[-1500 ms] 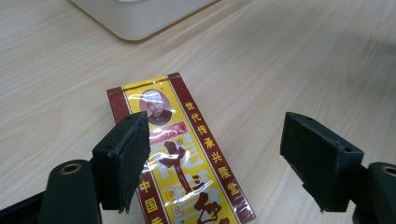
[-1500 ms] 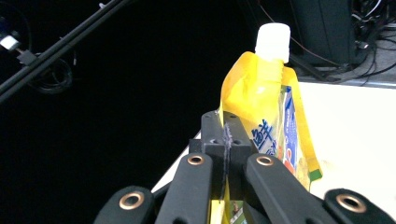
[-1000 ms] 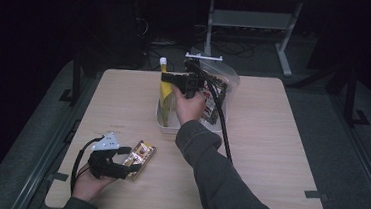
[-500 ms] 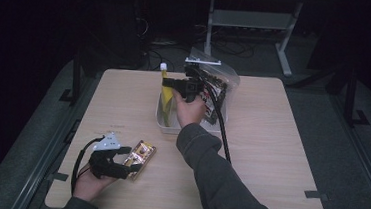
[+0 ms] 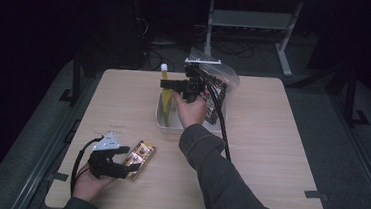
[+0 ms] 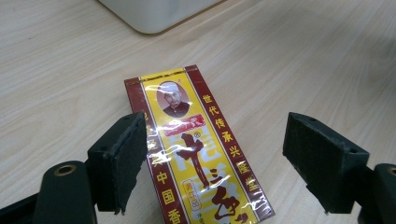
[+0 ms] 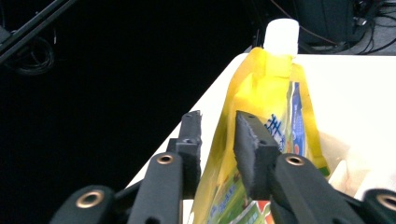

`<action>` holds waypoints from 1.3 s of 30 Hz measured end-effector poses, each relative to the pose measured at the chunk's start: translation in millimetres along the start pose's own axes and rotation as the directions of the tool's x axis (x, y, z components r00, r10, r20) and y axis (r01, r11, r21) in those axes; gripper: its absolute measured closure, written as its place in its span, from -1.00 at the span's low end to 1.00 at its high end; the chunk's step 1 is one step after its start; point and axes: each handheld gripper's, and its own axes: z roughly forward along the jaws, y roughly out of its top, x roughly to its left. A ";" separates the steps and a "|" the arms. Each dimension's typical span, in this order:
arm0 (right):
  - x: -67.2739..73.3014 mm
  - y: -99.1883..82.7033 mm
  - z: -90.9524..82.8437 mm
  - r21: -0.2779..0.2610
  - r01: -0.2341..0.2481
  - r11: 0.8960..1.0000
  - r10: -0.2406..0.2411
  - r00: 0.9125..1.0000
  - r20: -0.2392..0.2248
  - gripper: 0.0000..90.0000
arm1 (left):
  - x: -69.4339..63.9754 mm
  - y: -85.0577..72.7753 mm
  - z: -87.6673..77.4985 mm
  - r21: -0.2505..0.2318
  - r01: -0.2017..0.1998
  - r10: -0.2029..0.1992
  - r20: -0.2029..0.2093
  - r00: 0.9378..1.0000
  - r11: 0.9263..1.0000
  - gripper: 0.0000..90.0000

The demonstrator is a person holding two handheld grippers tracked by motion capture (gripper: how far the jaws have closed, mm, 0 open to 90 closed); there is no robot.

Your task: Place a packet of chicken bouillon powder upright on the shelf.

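Observation:
A yellow spout pouch (image 5: 165,100) with a white cap stands upright in the left end of a white bin (image 5: 158,117). My right gripper (image 5: 167,83) is level at the pouch's upper part. In the right gripper view its jaws have just been opening and stand either side of the pouch (image 7: 266,93), with a gap at the left pad, so the right gripper (image 7: 218,119) is open. At the front left, a flat yellow and red packet (image 6: 196,154) lies on the table. My left gripper (image 6: 219,135) is open, with its jaws straddling the packet (image 5: 140,158).
A crumpled clear plastic bag (image 5: 220,79) and other packets (image 5: 213,106) fill the bin's right side, under my right hand. The bin's corner (image 6: 154,11) lies just beyond the packet. The table's front edge is close to my left hand.
The pouch's cap sits slightly lower than one second ago. Neither hand has shifted, and the packet lies where it was.

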 end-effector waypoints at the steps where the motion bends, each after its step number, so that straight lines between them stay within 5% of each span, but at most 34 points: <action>1: 0.4 -0.1 -1.2 0.001 -0.001 1.000 0.001 1.000 -0.006 0.51 | 0.0 0.0 0.2 0.001 -0.001 0.001 -0.003 1.000 1.000 -0.53; 14: 2.7 0.7 -25.5 0.033 0.005 0.999 -0.003 0.999 -0.045 0.36 | 0.1 -1.5 1.4 0.007 0.008 -0.008 -0.035 0.999 1.000 -0.56; 39: -4.8 -22.3 -67.9 0.079 0.011 0.997 -0.004 0.996 -0.095 0.14 | -5.3 -3.6 18.3 0.108 0.006 0.005 -0.098 0.995 0.994 -0.63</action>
